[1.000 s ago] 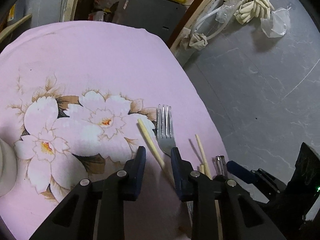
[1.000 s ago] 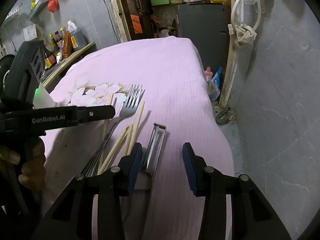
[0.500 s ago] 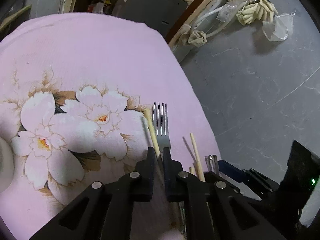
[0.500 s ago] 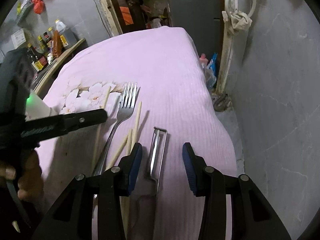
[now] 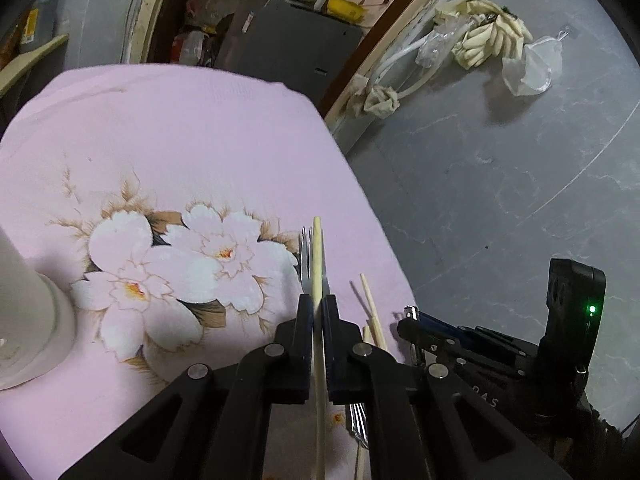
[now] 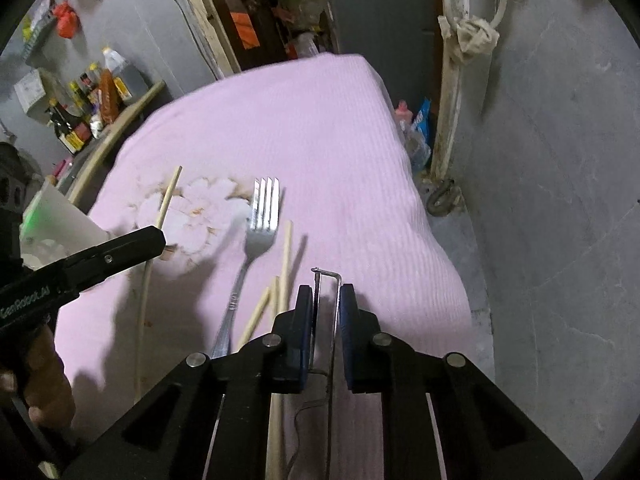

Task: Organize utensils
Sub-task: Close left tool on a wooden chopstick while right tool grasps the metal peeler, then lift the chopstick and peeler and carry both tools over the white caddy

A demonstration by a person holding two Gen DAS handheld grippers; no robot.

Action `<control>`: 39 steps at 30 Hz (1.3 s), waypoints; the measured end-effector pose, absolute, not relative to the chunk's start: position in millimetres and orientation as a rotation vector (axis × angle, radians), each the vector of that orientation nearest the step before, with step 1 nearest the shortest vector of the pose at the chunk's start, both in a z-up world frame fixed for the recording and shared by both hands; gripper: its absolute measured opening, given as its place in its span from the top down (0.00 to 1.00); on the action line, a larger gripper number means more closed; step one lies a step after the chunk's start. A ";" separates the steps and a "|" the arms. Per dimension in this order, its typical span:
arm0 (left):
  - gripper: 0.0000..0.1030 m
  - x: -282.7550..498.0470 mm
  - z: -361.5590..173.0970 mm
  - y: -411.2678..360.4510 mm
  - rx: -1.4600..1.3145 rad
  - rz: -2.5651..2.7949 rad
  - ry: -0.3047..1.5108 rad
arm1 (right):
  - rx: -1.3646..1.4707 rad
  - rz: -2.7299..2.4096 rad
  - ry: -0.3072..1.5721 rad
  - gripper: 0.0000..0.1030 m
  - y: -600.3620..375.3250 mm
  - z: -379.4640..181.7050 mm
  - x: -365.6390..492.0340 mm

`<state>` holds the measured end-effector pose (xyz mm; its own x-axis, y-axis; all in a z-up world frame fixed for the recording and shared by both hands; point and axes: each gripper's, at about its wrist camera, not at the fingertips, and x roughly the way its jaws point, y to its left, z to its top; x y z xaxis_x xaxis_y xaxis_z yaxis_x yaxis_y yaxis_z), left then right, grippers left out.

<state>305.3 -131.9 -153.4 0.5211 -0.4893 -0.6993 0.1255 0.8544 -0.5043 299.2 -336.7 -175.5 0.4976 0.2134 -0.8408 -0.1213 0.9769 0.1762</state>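
**Both claws closed on utensils over the pink cloth**

Now clamped tight: left gripper [image 5: 317,312], low centre of the left wrist view, pinching a pale chopstick [image 5: 317,264] whose tip sticks up past the pads and over the fork [image 5: 305,268] lying behind it. Just right of that, two more chopsticks [image 5: 371,308] flat on the flowered tablecloth [image 5: 168,152]. At the left edge, a white container [image 5: 28,320].

In the right wrist view, right gripper [image 6: 325,320] low in the centre, jaws just narrowed around a thin metal peeler [image 6: 326,312], frame between the blue pads; contact hard to judge. Left of it, loose chopsticks and the fork, tines toward the top of the frame.
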 end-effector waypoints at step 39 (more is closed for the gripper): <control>0.95 235.3 23.6 119.3 -0.411 0.064 0.260 | 0.146 0.550 0.263 0.89 -110.0 40.6 266.9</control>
